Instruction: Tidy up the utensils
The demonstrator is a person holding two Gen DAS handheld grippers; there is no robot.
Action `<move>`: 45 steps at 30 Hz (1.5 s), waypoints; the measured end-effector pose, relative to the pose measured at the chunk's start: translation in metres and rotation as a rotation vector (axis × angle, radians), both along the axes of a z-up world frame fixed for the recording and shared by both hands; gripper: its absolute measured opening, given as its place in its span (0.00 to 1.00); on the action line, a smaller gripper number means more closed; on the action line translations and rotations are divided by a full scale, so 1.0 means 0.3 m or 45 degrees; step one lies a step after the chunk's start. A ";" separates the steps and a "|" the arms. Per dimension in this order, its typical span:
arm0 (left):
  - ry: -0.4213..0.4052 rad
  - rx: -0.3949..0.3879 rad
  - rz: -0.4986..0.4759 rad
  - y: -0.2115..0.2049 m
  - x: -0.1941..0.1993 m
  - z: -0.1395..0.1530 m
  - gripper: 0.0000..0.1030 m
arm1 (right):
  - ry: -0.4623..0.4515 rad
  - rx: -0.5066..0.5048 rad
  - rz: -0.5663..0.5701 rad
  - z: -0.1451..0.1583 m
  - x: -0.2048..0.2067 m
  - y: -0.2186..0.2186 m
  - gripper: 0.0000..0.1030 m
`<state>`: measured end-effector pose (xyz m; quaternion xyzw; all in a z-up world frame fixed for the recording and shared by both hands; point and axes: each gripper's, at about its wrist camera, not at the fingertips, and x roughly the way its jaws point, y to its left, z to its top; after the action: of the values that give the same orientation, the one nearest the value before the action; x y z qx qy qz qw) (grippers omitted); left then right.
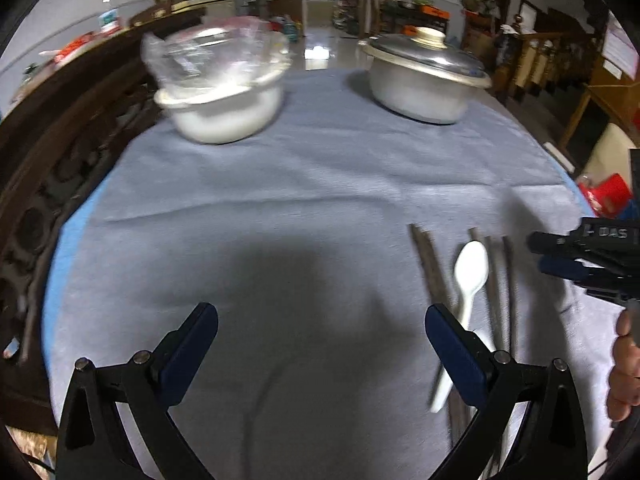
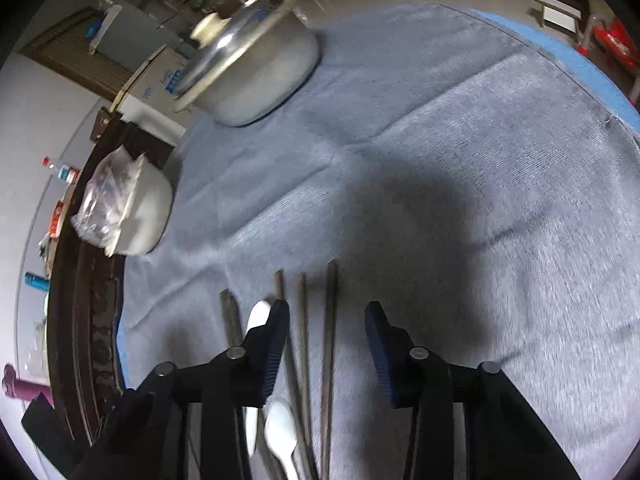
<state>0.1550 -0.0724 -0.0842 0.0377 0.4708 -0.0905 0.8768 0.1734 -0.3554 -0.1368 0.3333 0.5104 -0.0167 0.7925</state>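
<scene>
Several dark chopsticks (image 1: 430, 264) lie side by side on the grey-blue cloth, with a white plastic spoon (image 1: 472, 268) among them. My left gripper (image 1: 322, 320) is open and empty, just left of them; its right finger overlaps the spoon's handle. My right gripper (image 2: 328, 320) is open and empty, hovering over the chopsticks (image 2: 330, 320). The spoon (image 2: 256, 316) shows behind its left finger, and a second white spoon (image 2: 282, 428) lies lower down. The right gripper (image 1: 560, 252) also shows at the right edge of the left wrist view.
A white bowl (image 1: 224, 108) holding a clear plastic bag stands at the far left. A lidded metal pot (image 1: 424, 80) stands at the far right. A dark carved wooden rail (image 1: 52, 152) borders the table's left side. The table's blue edge (image 2: 592, 68) curves on the right.
</scene>
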 end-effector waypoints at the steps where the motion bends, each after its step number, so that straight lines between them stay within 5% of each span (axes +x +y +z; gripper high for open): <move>1: 0.001 0.004 -0.018 -0.021 0.014 -0.009 1.00 | 0.012 -0.001 -0.014 -0.015 0.012 -0.010 0.37; 14: -0.003 -0.013 -0.265 -0.196 0.088 -0.047 0.87 | 0.069 -0.223 0.113 -0.027 0.120 0.069 0.22; 16: -0.003 -0.024 -0.295 -0.210 0.092 -0.056 0.87 | 0.064 -0.277 0.133 -0.031 0.129 0.080 0.11; 26: 0.039 -0.073 -0.483 -0.287 0.125 -0.101 0.87 | -0.015 -0.359 0.166 -0.037 0.085 0.043 0.06; 30: 0.084 -0.055 -0.499 -0.317 0.166 -0.146 0.66 | -0.023 -0.339 0.154 -0.044 0.055 0.012 0.06; 34: 0.061 -0.028 -0.521 -0.339 0.165 -0.157 0.58 | -0.027 -0.318 0.152 -0.048 0.051 0.006 0.06; 39: 0.069 -0.050 -0.528 -0.332 0.176 -0.151 0.17 | -0.055 -0.270 0.147 -0.049 0.023 0.001 0.06; 45: 0.073 -0.137 -0.445 -0.274 0.166 -0.114 0.08 | -0.164 -0.172 0.103 -0.010 -0.063 -0.036 0.06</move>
<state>0.2048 -0.1547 -0.1185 0.0693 0.4765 -0.2675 0.8346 0.1545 -0.3661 -0.1399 0.2585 0.4691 0.0025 0.8445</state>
